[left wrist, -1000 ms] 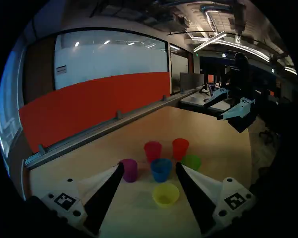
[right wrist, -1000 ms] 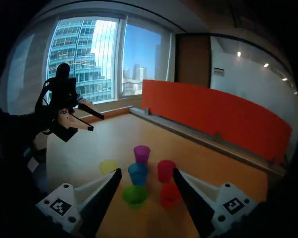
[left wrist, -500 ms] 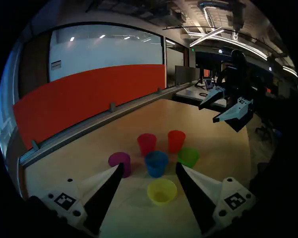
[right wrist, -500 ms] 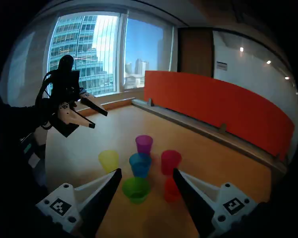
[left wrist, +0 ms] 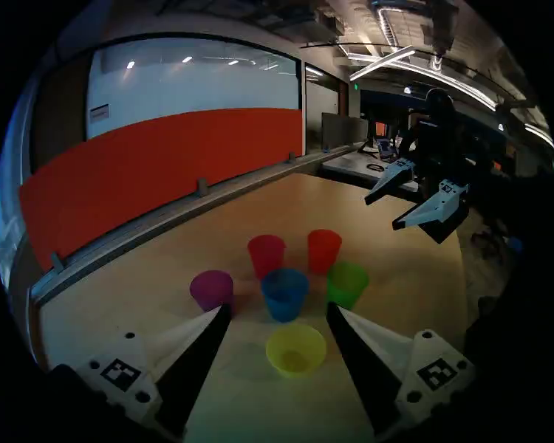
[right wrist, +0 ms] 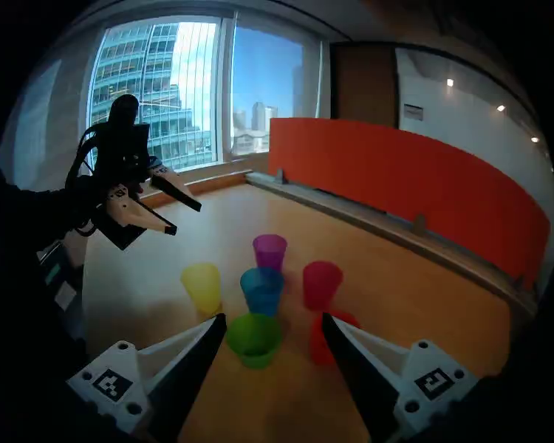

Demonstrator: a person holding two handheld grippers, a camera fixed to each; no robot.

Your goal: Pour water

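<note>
The left gripper was held aloft, angled forward and downward, its two fingers spread wide and gripping nothing. The right gripper was spread the same way, empty, facing the left one, which a dark-sleeved arm carried.

Six cups stand on the one table, clustered just ahead of the left gripper. There is one yellow cup between its fingertips, then one blue cup, one purple cup, one green cup, one pink cup and one orange cup. In this dim light those last two may both be red. There are two grippers, the right gripper hanging beyond the cups, and one orange partition.
</note>
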